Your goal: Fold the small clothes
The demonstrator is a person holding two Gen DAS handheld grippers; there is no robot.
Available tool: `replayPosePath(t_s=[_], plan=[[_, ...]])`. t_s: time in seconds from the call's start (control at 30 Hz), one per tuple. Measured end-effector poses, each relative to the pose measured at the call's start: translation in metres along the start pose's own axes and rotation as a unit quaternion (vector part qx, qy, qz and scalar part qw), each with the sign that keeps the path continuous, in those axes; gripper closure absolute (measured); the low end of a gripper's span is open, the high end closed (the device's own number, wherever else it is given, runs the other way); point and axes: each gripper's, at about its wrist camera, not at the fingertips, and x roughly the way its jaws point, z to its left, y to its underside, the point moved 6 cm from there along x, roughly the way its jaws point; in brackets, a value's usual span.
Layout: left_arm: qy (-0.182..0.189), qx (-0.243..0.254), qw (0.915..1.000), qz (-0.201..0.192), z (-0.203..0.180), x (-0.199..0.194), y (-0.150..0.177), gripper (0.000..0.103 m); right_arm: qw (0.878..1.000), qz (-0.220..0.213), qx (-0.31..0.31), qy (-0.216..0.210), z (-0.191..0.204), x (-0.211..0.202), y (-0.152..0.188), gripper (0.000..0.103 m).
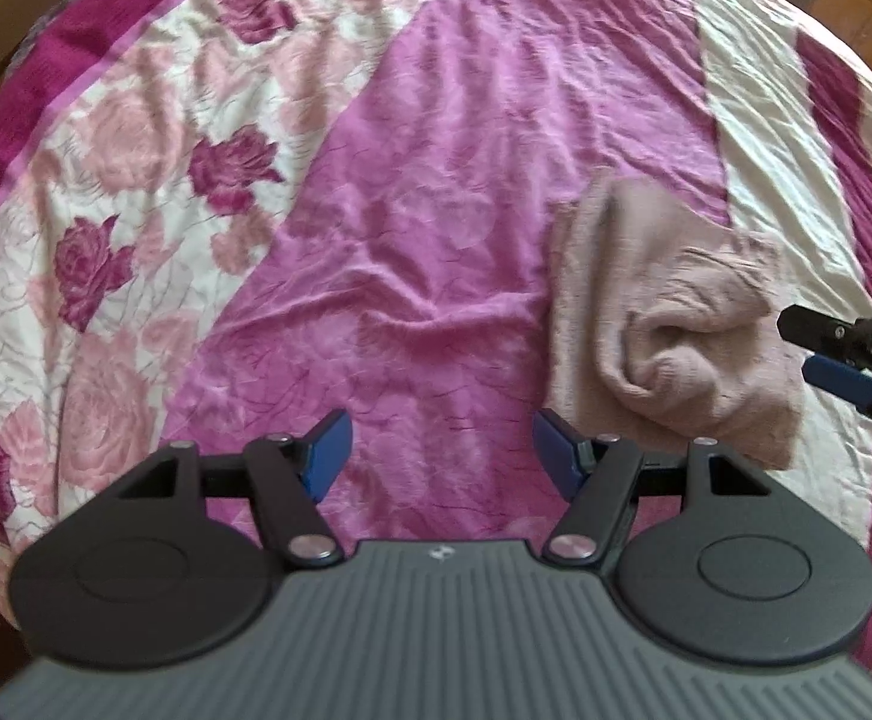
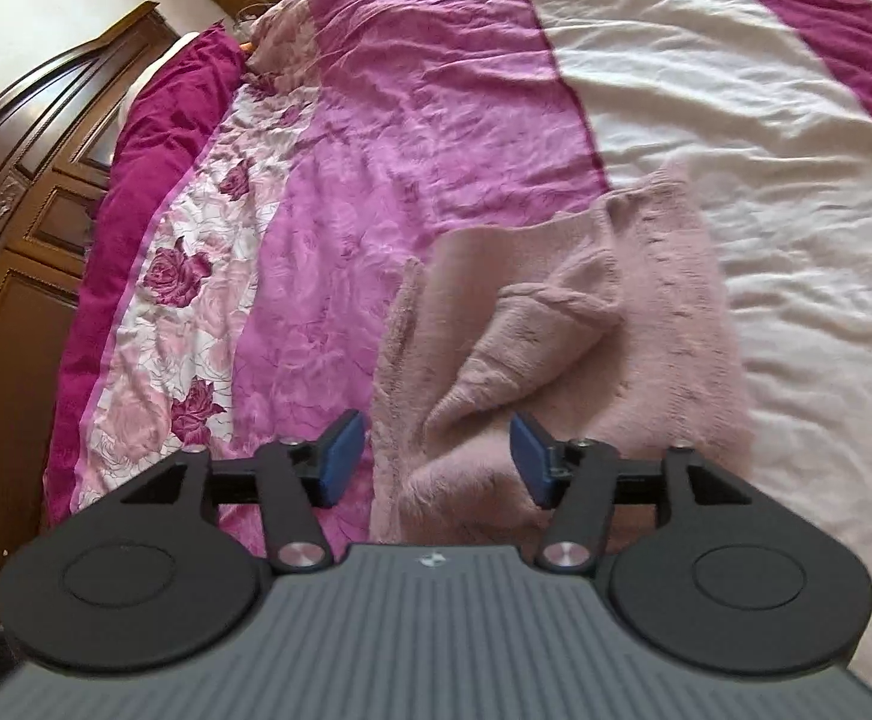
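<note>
A small fuzzy dusty-pink knit garment (image 1: 670,324) lies bunched and partly folded on the bed, at the right in the left wrist view. My left gripper (image 1: 442,456) hangs open above bare pink bedspread, to the left of the garment, with nothing between its blue pads. In the right wrist view the same garment (image 2: 562,336) lies straight ahead, a folded flap on top. My right gripper (image 2: 436,459) is open over the garment's near edge, and its pads press on nothing. The right gripper's tip (image 1: 844,360) also shows at the right edge of the left wrist view.
The bed carries a quilt (image 1: 412,192) with pink, magenta, cream and rose-print bands. A dark wooden headboard (image 2: 22,204) and a magenta pillow (image 2: 160,138) stand at the left in the right wrist view. Wooden furniture (image 1: 868,30) sits beyond the bed's far corner.
</note>
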Motion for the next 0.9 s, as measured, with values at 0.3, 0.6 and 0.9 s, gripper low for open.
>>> replayPosePath(t_s=[0.3,0.6,0.9], plan=[[0.043,0.055,0.9975,-0.004,-0.042,0.002,-0.019,0.035,0.999,-0.027,0.026,0.036,-0.028,-0.035,0.003,0.027],[0.089,0.109,0.9901,-0.004,-0.09,0.062,-0.031,0.035,0.994,-0.041,0.066,0.076,-0.068,-0.024,0.013,0.027],[0.105,0.208,0.9725,-0.012,-0.143,0.122,-0.035,0.035,0.991,-0.039,0.083,0.098,-0.098,-0.01,0.02,0.027]])
